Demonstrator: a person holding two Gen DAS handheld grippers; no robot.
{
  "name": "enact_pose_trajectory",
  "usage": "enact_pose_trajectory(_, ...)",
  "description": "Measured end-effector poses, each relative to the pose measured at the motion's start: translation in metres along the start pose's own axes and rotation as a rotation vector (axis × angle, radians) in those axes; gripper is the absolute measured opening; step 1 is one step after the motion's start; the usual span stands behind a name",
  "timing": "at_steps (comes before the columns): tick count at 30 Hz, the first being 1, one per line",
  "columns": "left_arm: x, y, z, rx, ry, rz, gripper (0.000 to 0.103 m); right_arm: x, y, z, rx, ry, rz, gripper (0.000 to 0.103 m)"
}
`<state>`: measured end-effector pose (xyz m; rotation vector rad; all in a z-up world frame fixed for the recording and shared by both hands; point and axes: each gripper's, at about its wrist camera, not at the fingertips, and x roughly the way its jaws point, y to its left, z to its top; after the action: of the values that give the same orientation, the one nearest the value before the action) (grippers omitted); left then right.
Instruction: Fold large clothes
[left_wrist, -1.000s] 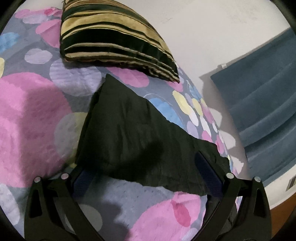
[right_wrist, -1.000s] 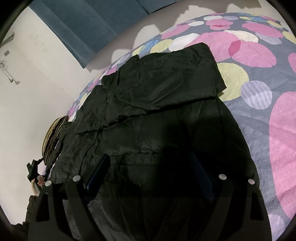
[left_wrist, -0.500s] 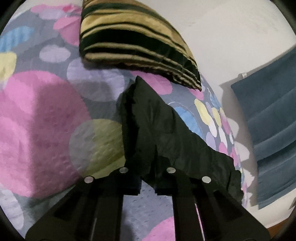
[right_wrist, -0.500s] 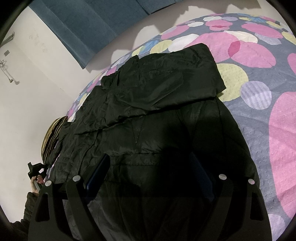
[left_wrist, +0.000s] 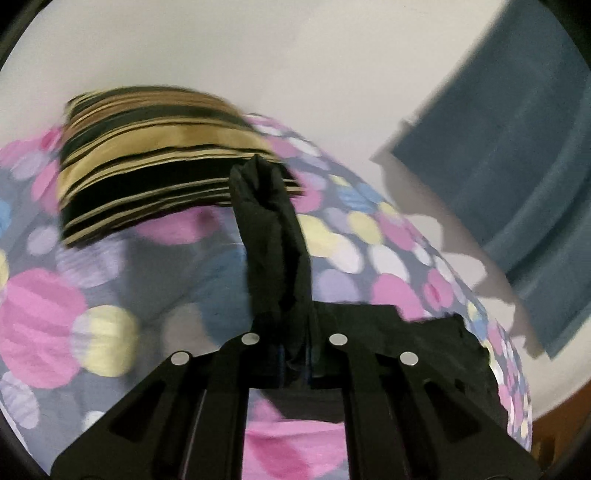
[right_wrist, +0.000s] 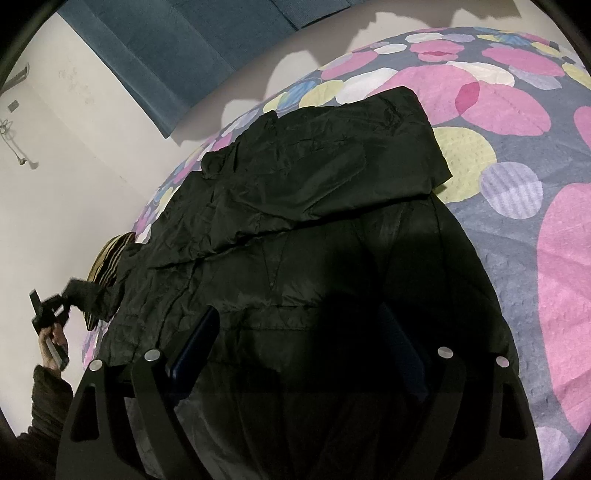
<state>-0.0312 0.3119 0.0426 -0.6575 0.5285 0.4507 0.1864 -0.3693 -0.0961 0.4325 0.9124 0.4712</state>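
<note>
A: Nearest to us, the left hand-held gripper is clenched on a bunched end of the black garment. We take it for a sleeve, though we cannot be sure. The cloth is pinched between the pads and sticks out straight ahead of them.

B: Agreed. From the right wrist view we see that same left hand-held gripper at the far left, off the bed's edge, with the sleeve end raised clear of the bedspread. Where does the rest lie from there?

A: Away to its right. The garment lies flat on the bed, its long axis running from the sleeve end by the striped pillow across to the folded part at the far side.

B: And the right hand-held gripper is released, jaws wide, hanging over the garment's near dark part with no cloth pinched that we can see.

A: So the left is the nearer one to the loose end, and we judge the coming move as carrying that sleeve inward, across the body.

B: Farther off there is only the pale wall and the blue curtain, well apart from the work.
</note>
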Motion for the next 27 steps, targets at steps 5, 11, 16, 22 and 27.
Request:
enact_pose_trajectory(5,0.008,-0.078,-0.010,0.123,0.019,-0.076,0.006,0.000,0.000,0.000,0.001,-0.002,0.002,0.087)
enact_pose_trajectory(11,0.019,-0.164,-0.040,0.234,0.078,-0.192,0.006,0.000,-0.001,0.001,0.003,-0.003,0.003,0.087)
enact_pose_trajectory(16,0.027,-0.222,-0.076,0.312,0.129,-0.286,0.006,0.000,-0.001,0.001,0.003,-0.004,0.004,0.087)
enact_pose_trajectory(22,0.044,-0.283,-0.117,0.371,0.200,-0.373,0.006,0.001,-0.001,0.002,0.005,-0.005,0.007,0.087)
enact_pose_trajectory(27,0.061,-0.337,-0.160,0.429,0.276,-0.429,0.006,0.000,-0.001,0.002,0.006,-0.006,0.009,0.087)
